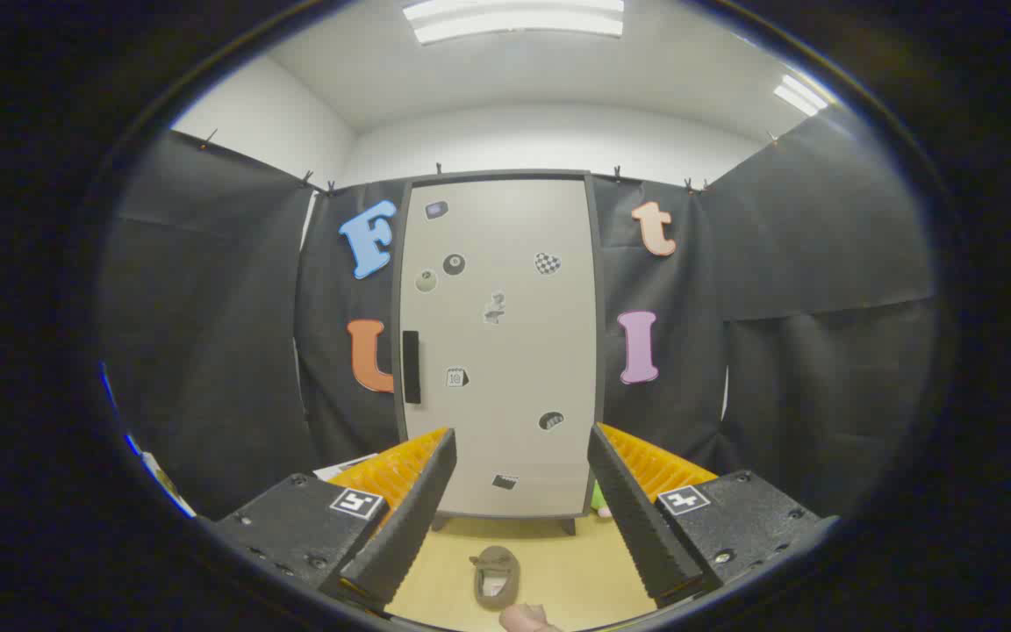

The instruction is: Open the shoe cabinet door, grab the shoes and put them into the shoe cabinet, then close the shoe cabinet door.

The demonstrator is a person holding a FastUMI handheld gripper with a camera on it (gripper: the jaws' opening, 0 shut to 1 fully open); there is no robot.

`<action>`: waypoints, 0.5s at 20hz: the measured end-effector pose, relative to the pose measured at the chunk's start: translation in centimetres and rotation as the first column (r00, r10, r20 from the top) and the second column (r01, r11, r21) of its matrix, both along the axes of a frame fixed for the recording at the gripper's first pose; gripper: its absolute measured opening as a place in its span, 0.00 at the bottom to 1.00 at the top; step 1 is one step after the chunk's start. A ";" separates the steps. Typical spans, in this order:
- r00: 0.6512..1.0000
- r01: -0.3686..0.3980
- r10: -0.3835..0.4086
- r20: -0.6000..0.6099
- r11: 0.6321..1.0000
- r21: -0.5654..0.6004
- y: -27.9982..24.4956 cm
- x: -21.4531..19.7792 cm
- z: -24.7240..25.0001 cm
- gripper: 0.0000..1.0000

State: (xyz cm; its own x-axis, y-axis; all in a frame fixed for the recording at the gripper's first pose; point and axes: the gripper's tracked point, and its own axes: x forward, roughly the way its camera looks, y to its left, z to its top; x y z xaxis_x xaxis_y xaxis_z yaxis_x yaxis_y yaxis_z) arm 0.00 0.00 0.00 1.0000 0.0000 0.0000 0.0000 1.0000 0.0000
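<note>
The shoe cabinet stands upright against the booth's back wall, its pale door shut and dotted with several small stickers. A dark vertical handle sits on the door's left side. A small brown shoe lies on the wooden floor in front of the cabinet, between my two fingers and low down. My gripper is open, its fingers spread wide with nothing between them, well short of the cabinet.
Black cloth walls close in on the left and right. A small green object lies by the cabinet's right foot. Part of a hand shows just below the shoe. Something white lies on the floor behind the left finger.
</note>
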 end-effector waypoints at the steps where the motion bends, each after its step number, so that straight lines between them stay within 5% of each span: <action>1: 1.000 0.004 -0.004 0.002 1.000 -0.007 -0.2 -0.1 0.0 0.99; 10: 1.000 0.015 -0.015 0.008 1.000 -0.011 -0.2 0.4 0.1 0.99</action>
